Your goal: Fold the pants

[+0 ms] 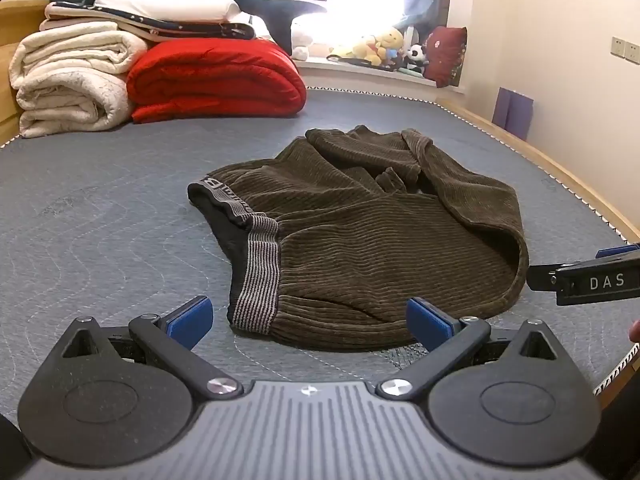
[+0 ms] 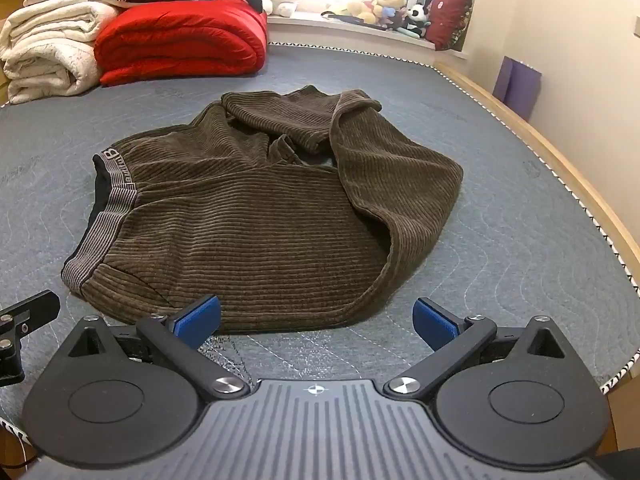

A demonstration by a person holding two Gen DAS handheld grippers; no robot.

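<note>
Both tongs, left tongs (image 1: 308,320) and right tongs (image 2: 316,320), gape wide and empty just short of the crumpled brown corduroy pants (image 1: 360,232). Best bet: pinch the striped grey waistband (image 1: 258,272) and a leg, then spread everything flat on the grey quilted bed (image 1: 100,216) before folding.

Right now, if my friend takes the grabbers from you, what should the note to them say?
Left gripper: open, empty, hovering near the striped waistband.
Right gripper: open, empty, at the near edge of the pants.
The brown corduroy pants lie crumpled on the grey mattress, legs bunched toward the window.
Done: nothing folded.
Left: spread the legs flat, then fold.
</note>
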